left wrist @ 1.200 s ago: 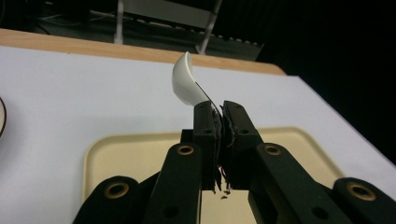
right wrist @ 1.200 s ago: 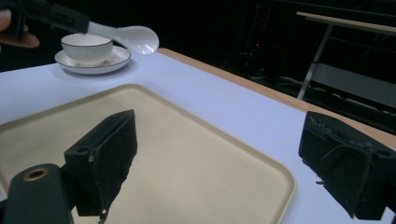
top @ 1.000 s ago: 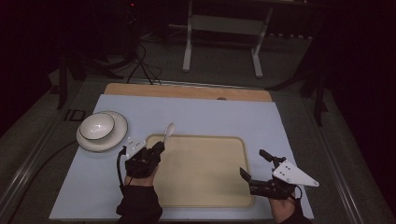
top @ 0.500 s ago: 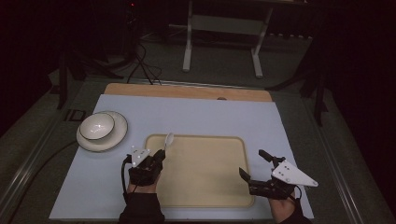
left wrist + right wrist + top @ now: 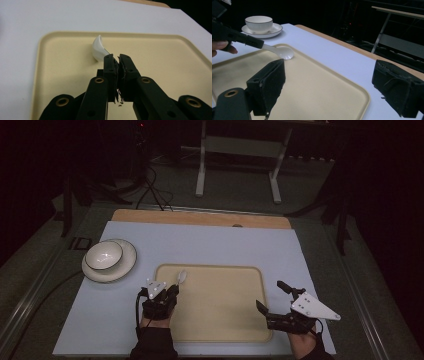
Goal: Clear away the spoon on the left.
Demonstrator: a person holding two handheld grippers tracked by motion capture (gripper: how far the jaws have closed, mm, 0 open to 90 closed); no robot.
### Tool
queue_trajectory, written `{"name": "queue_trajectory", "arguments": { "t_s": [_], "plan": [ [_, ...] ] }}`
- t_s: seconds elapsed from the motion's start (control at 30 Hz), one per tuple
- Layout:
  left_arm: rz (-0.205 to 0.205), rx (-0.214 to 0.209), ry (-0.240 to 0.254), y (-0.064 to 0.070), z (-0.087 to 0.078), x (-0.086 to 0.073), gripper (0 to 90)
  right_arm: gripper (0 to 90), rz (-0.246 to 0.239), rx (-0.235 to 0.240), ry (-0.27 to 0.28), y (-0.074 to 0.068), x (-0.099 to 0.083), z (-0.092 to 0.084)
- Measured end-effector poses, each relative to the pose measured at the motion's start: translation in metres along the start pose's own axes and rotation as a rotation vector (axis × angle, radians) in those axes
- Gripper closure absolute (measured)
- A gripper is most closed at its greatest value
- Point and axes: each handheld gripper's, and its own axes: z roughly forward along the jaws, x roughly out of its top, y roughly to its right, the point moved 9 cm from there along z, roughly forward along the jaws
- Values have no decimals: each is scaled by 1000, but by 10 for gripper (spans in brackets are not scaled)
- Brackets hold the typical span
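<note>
- Beige tray (image 5: 220, 320) lies on the pale blue mat (image 5: 210, 245); white spoon (image 5: 98, 48) sits low over its near-left corner
- Saucer (image 5: 127, 262) carries a white bowl (image 5: 103, 255)
- Left gripper (image 5: 170, 292) clamped on the spoon handle; right gripper (image 5: 274, 299) jaws apart, holding nothing

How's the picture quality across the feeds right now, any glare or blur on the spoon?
High view: dim surroundings, spoon small, glare on the bowl. Left gripper view: spoon sharp, near jaws soft. Right gripper view: spoon clear over the tray, own jaws blurred, background dark.
</note>
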Motion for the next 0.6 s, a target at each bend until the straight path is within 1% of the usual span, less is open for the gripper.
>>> {"name": "queue_trajectory", "arguments": {
  "t_s": [0.07, 0.1, 0.13, 0.17, 0.2, 0.27, 0.3, 0.4, 0.5, 0.6],
  "plan": [
    [12, 0, -8, 1, 0, -2, 858, 115, -3, 0, 1, 0, 0, 0],
    [6, -3, -8, 1, 0, -2, 858, 115, -3, -1, 1, 0, 0, 0],
    [15, 0, -11, 2, 0, -3, 858, 115, -3, -1, 2, 0, 0, -1],
    [16, 2, -10, 3, 0, -4, 858, 115, -2, -1, 2, 0, 0, -1],
    [15, 2, -9, 3, -1, -5, 857, 115, -2, -2, 3, 0, 0, -1],
    [26, 5, -16, 4, -1, -10, 857, 115, -2, -2, 1, 0, 0, -1],
    [21, 4, -18, 4, -1, -12, 856, 115, -2, -1, -1, 0, 0, 0],
    [12, -1, -36, 3, -1, -18, 856, 129, -5, 0, -3, 0, -1, 0],
    [27, 2, -51, 4, 0, -23, 854, 129, -6, -7, 2, 0, 0, -1],
    [28, -11, -75, 7, 3, -29, 853, 126, -4, -13, 3, 1, 0, -2]
  ]
}}
